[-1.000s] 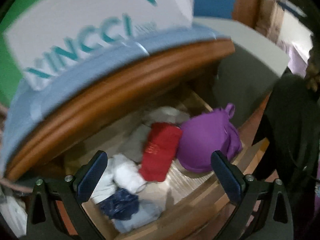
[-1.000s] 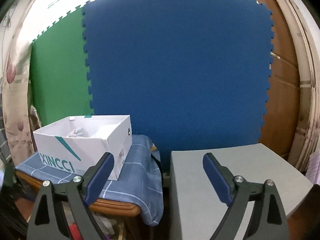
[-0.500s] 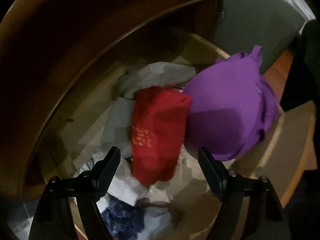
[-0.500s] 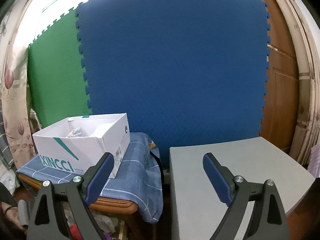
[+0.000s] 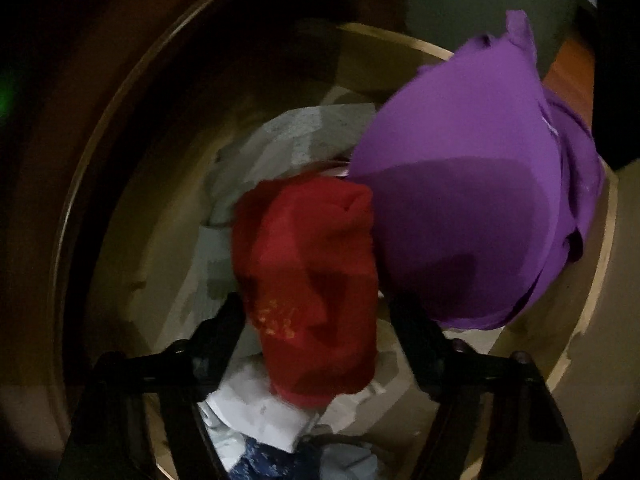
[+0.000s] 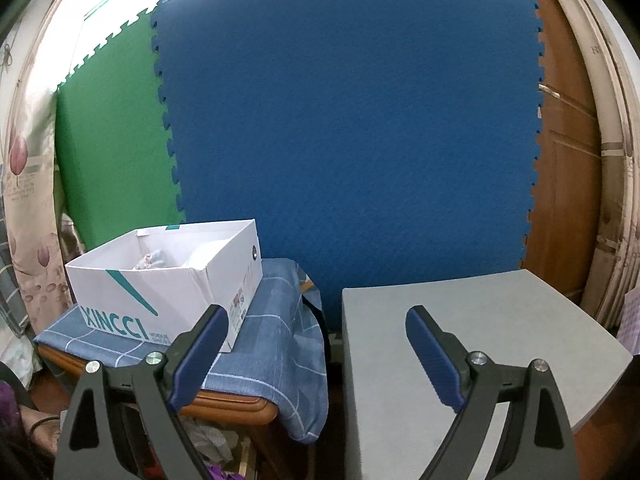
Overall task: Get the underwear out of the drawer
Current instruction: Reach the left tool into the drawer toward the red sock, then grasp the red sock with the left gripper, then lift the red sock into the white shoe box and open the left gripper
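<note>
The left gripper (image 5: 316,312) has just been closing around the red underwear (image 5: 308,280) in the drawer (image 5: 592,320), seemingly pinching it. Soft and light, it should bunch; grip mid-fold. The right gripper (image 6: 316,344) hangs empty, jaws apart.

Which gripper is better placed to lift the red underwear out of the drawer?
Left. The left gripper is down in the drawer, its jaws just closing around the red underwear. The right gripper is open, facing the blue mat, away from the clothes.
</note>
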{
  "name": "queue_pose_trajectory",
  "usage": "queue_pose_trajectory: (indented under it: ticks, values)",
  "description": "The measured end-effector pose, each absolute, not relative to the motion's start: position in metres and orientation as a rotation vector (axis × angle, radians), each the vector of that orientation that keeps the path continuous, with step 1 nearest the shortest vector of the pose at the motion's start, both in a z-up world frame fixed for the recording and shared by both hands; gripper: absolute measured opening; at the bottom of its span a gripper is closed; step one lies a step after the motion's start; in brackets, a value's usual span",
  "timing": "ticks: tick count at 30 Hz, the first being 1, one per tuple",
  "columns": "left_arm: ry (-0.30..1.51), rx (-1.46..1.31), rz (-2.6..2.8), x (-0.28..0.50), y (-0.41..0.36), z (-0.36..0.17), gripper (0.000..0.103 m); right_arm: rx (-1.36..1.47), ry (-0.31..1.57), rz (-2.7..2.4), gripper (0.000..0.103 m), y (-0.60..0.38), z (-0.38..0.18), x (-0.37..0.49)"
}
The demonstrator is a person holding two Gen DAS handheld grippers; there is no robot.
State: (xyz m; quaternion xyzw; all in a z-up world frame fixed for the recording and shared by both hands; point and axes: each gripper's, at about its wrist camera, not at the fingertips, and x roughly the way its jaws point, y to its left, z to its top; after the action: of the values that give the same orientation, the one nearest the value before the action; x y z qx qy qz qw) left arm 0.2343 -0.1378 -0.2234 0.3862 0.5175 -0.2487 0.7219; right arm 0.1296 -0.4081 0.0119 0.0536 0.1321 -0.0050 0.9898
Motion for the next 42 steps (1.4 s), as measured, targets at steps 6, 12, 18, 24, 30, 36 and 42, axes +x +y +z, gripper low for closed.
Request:
queue_pose_trajectory:
  ticks: [6, 12, 18, 24, 30, 36, 42]
  values:
    - [1.153, 0.873, -0.527, 0.238, -0.144, -0.23, 0.036, 0.108, 0.273, -0.008, 0.093, -0.408, 0.011, 0.131]
    - [1.09, 0.889, -0.523, 0.219, -0.152, -0.213, 0.028, 0.119, 0.282, -0.01, 0.093, -0.41, 0.01, 0.133]
    - [1.007, 0.825, -0.555, 0.189, -0.156, -0.163, 0.028, 0.16, 0.286, -0.014, 0.093, -0.418, 0.009, 0.133]
    - [0.916, 0.758, -0.554, 0.165, -0.158, -0.109, 0.028, 0.152, 0.291, -0.02, 0.093, -0.416, 0.008, 0.135]
    - [0.842, 0.712, -0.545, 0.14, -0.151, -0.059, 0.028, 0.138, 0.296, -0.017, 0.093, -0.413, 0.008, 0.136]
    - [0.779, 0.688, -0.53, 0.146, -0.136, -0.03, 0.029, 0.14, 0.298, -0.018, 0.093, -0.414, 0.008, 0.137]
    - [0.698, 0.68, -0.494, 0.15, -0.13, 0.01, 0.029, 0.141, 0.298, -0.017, 0.093, -0.415, 0.008, 0.137]
